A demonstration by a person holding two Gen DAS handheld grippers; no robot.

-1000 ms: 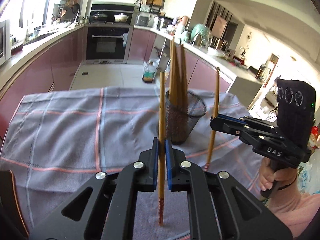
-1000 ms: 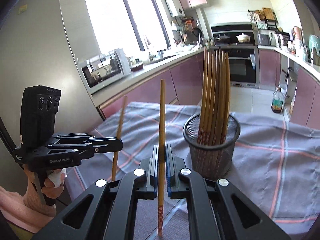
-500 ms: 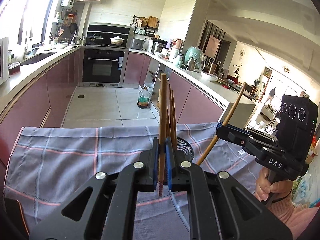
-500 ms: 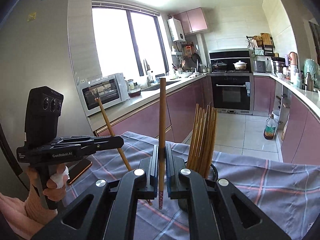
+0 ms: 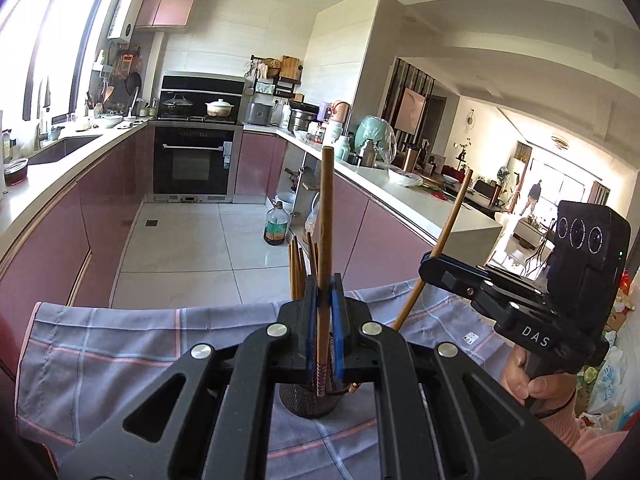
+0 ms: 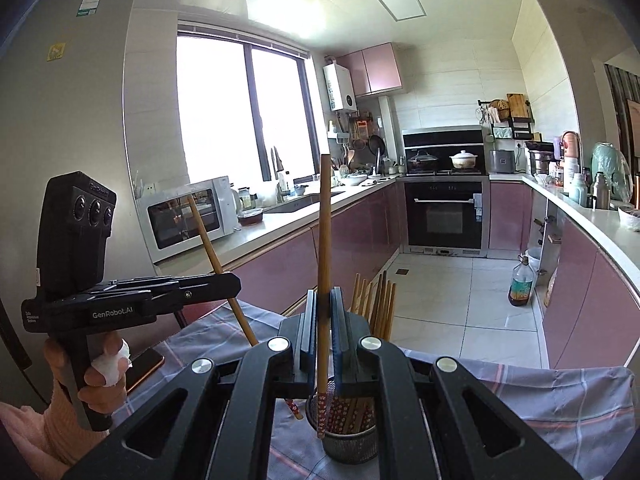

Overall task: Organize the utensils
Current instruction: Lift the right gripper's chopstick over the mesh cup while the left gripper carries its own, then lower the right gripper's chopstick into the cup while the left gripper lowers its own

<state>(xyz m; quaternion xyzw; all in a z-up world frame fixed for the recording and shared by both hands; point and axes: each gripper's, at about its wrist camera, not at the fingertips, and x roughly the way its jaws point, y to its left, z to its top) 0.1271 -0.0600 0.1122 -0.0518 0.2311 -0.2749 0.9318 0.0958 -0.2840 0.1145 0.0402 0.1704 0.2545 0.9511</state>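
Each gripper is shut on one wooden chopstick with a patterned red tip. My left gripper point(image 5: 322, 312) holds its chopstick point(image 5: 325, 216) upright, lower tip just above the black mesh holder point(image 5: 310, 402). My right gripper point(image 6: 320, 320) holds its chopstick point(image 6: 323, 232) upright, lower tip over the holder point(image 6: 348, 446), which has several chopsticks point(image 6: 378, 304) in it. The right gripper point(image 5: 432, 266) also shows in the left wrist view with its chopstick point(image 5: 448, 232) tilted; the left gripper point(image 6: 234, 280) shows in the right wrist view with its chopstick point(image 6: 208, 240) tilted.
The holder stands on a table under a grey checked cloth point(image 5: 132, 344) with pink lines. A phone point(image 6: 142, 366) lies at the cloth's left edge. Kitchen counters point(image 5: 60, 168), an oven point(image 5: 194, 164) and a bottle on the floor point(image 5: 275, 228) lie beyond.
Both grippers have risen and come in over the holder, which now lies right beneath the jaws. Both chopstick tips have gone from near the cloth to the holder's mouth.
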